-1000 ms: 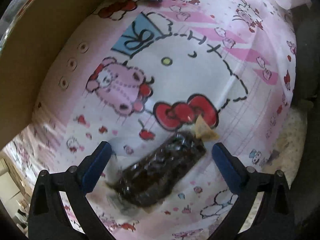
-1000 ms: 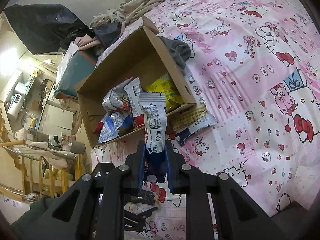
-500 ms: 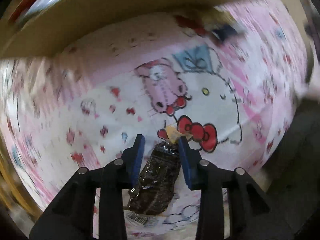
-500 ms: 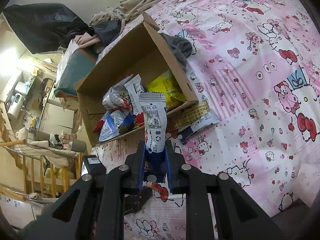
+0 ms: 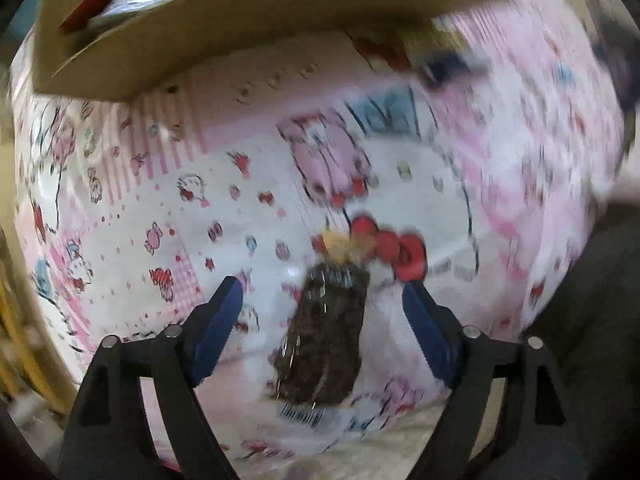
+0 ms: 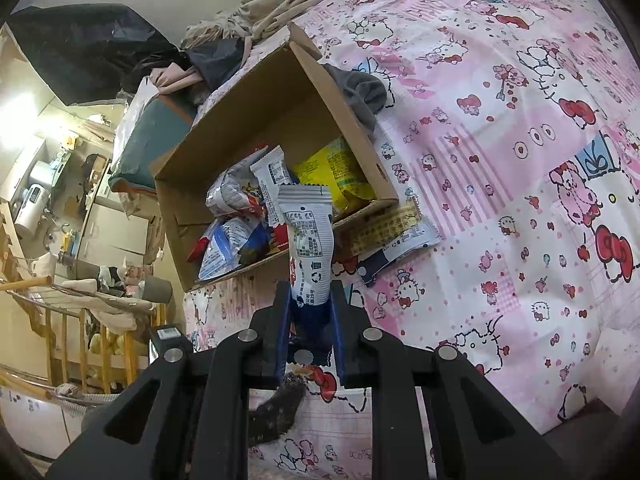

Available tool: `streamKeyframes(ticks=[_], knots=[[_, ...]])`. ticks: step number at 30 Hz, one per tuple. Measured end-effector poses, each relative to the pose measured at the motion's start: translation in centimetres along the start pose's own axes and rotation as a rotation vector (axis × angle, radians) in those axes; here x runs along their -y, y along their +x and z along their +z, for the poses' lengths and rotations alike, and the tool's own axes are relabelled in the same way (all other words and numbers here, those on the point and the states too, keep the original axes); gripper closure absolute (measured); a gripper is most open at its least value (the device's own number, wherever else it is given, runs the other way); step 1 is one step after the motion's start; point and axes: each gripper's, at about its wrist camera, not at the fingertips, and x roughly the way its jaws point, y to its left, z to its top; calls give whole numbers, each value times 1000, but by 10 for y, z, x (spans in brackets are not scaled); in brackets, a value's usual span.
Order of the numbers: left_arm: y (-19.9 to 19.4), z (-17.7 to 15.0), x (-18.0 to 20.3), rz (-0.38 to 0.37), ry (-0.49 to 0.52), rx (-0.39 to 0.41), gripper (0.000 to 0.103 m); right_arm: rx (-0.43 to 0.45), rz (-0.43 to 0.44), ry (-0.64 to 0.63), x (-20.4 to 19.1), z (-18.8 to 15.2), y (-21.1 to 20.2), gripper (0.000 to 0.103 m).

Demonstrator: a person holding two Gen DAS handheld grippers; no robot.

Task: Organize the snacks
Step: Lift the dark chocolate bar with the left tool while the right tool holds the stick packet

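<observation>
Blue-padded left gripper (image 5: 322,300) jaws just reopened, wide apart now vs clamped half a second ago; dark clear-wrapped snack pack (image 5: 324,336) lies loose between them on bedsheet (image 5: 132,216). Right gripper (image 6: 310,312) clamps white-blue snack packet (image 6: 310,248), upright, near cardboard box (image 6: 352,128).

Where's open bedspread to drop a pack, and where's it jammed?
Free: the wide printed bedspread right of the cardboard box, out to the bed edge. Crowded: the box's near end, piled with packets, the flat packet against its corner, and the dark snack pack between the left gripper's fingers.
</observation>
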Motion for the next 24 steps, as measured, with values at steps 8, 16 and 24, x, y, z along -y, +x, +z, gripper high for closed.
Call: streamKeyframes(ticks=[8, 16, 24], knots=[[38, -16, 34, 59, 110, -131, 17, -12, -4, -10, -3, 0, 4, 84], [18, -23, 34, 61, 61, -35, 54, -8, -5, -4, -1, -1, 2, 84], [-29, -39, -4, 17, -45, 110, 60, -3, 2, -5, -2, -1, -1, 84]])
